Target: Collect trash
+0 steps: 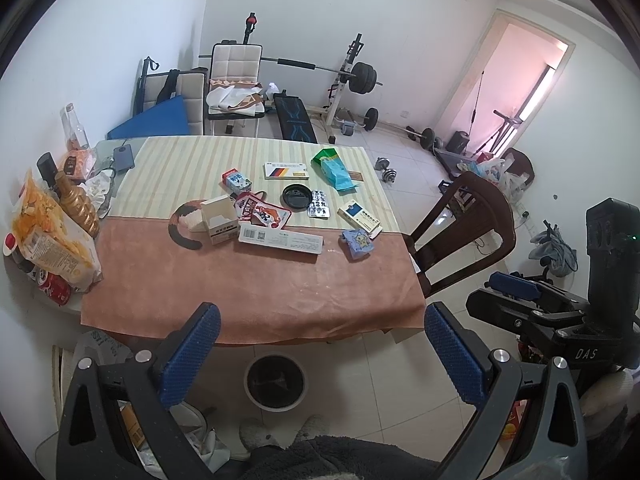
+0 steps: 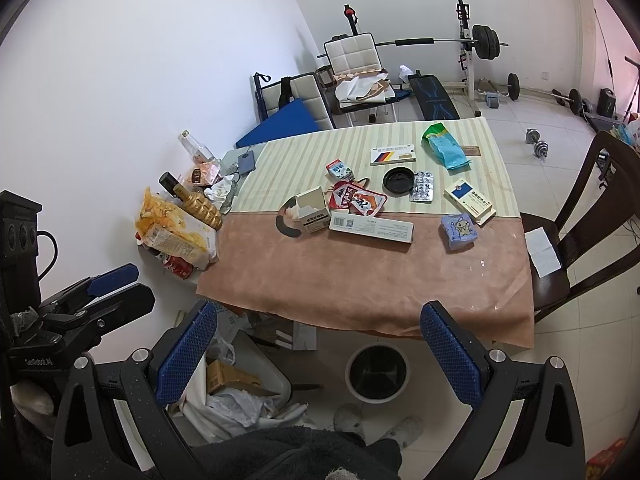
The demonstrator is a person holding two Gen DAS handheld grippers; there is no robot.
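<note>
Trash sits mid-table (image 2: 360, 280), on the striped/brown cloth, well ahead of both grippers. Long white box (image 2: 371, 227) w/ barcode lies flat, long axis running left-right, barcode end to the left, just beside a small open carton (image 2: 314, 211) standing upright, flap up. Red snack wrapper (image 2: 358, 200) crumpled flat behind the box. Black round lid (image 2: 397, 180) near the pill blister sheet (image 2: 423, 187), which lies flat, long axis pointing away from camera. Blue-white medicine box (image 2: 470, 201) angled diagonally; blue tissue pack (image 2: 460, 232) just in front of it. Green-blue bag (image 2: 444, 146) at far end, lying diagonal.

Black bin (image 2: 377, 372) on the floor below the table's near edge.

Left gripper (image 1: 318, 350): fingers wide apart, nothing between. Right gripper (image 2: 318, 350): fingers also wide apart, empty, hovering over the near edge.
</note>
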